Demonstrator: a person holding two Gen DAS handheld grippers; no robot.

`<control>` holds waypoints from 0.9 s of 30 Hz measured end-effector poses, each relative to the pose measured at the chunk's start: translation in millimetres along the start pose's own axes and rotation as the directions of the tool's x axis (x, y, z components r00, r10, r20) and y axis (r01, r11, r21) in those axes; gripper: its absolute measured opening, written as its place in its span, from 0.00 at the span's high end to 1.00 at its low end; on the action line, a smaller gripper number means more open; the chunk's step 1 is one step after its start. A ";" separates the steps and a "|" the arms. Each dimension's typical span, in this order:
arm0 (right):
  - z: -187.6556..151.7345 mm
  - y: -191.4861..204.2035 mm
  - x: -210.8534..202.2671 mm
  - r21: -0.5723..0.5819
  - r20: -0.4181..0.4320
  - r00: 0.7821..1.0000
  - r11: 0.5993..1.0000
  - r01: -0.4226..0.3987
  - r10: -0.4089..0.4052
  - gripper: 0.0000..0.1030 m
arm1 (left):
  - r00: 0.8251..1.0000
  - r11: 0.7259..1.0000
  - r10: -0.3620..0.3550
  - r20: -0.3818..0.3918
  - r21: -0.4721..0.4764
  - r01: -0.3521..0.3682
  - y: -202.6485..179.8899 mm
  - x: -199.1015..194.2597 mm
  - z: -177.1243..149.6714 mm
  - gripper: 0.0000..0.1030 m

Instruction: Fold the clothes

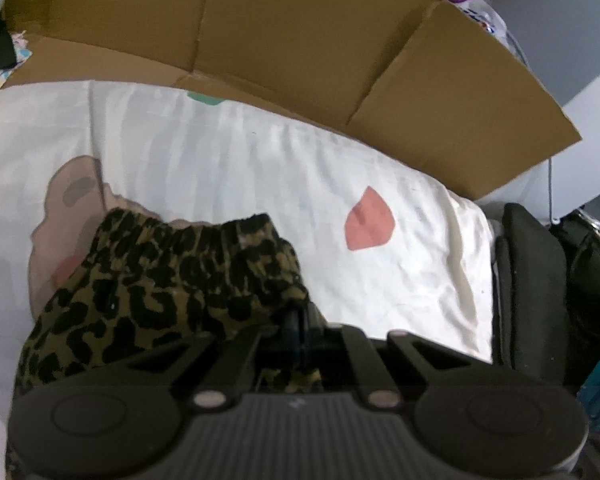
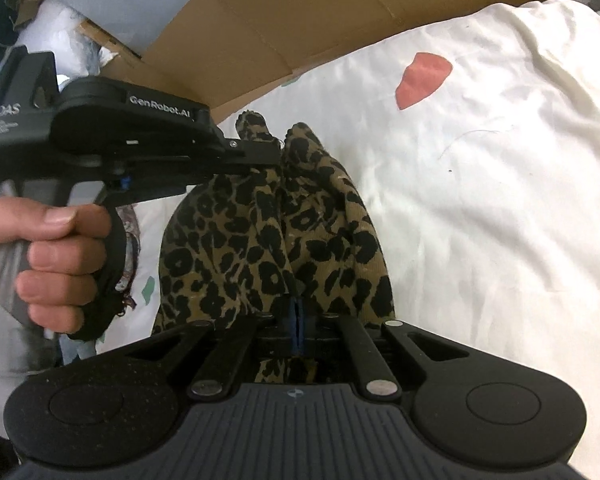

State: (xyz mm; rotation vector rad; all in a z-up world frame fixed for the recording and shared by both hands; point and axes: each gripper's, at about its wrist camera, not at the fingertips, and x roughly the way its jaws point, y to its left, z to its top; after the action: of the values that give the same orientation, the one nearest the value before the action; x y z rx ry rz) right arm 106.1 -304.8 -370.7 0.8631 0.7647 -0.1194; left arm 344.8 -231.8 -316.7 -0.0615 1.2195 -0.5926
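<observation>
The leopard-print garment of olive and black fabric (image 2: 276, 220) lies bunched on the white bed sheet with pink and green patches (image 2: 480, 200), between the 2 grippers. The left gripper (image 2: 260, 156) pinches the far end of the cloth, close to what seems an elastic waistband (image 1: 188, 232); its jaws are pressed together on the fabric. The right gripper (image 2: 298, 320) has its jaws pressed together too, and the cloth runs between them at the near end. A hand (image 2: 56, 256) holds the handle of the left gripper. Behind the bed stands a brown cardboard sheet (image 1: 300, 32).

The step in hand appears to be stretching the garment flat before the first fold. To do it well, the person should probably draw the 2 grippers apart along the length of the cloth, so that the bunched middle opens and the deep creases go out. The pull should be gentle and equal on both sides, because a thin fabric may slip out of the jaws if one side pulls harder. It seems wise to keep both grips low over the sheet, so the cloth lies down smooth and not twisted. Only after that should the jaws let go.
</observation>
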 end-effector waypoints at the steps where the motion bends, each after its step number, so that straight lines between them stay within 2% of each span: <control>1: -0.2 0.2 -2.5 0.006 0.004 1.000 1.000 -0.001 0.001 1.00 | 1.000 1.000 -0.004 0.000 0.004 0.004 -1.7 0.6 -0.2 0.98; 7: -1.9 0.4 -13.8 0.062 0.024 1.000 0.998 0.007 -0.009 1.00 | 1.000 0.999 -0.004 -0.001 0.039 0.004 -14.1 12.8 -4.2 0.98; 14: -7.3 -8.6 -5.0 0.104 0.002 0.998 0.993 0.065 -0.065 1.00 | 1.000 0.997 -0.011 -0.005 0.081 0.012 -22.2 41.0 -16.4 0.98; 17: -9.2 -10.7 -1.0 0.112 -0.004 0.996 0.990 0.087 -0.087 1.00 | 1.000 0.996 -0.028 -0.014 0.089 0.029 -22.4 44.6 -16.8 0.93; 20: -8.0 -7.8 0.4 0.108 -0.008 0.997 0.991 0.083 -0.082 1.00 | 0.999 0.992 -0.047 -0.023 0.114 0.049 -20.5 31.5 -11.3 0.87; 22: -6.4 -3.6 2.5 0.101 -0.008 0.997 0.992 0.082 -0.082 1.00 | 0.999 0.987 -0.047 -0.019 0.156 0.050 -18.5 14.9 -5.7 0.79; 24: -5.7 -1.0 4.5 0.091 -0.008 0.996 0.992 0.085 -0.085 1.00 | 0.999 0.980 -0.037 0.003 0.193 0.036 -13.3 -6.6 0.7 0.72; 27: -4.6 -3.5 -2.8 0.087 -0.008 0.997 0.993 0.080 -0.079 1.00 | 0.999 0.974 -0.003 0.038 0.227 -0.006 0.9 -35.6 11.4 0.71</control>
State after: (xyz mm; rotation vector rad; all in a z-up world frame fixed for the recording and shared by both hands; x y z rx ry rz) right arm 100.1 -304.4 -373.0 0.9161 0.8028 -0.2233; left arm 347.8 -217.7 -282.2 0.1203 1.1074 -0.7231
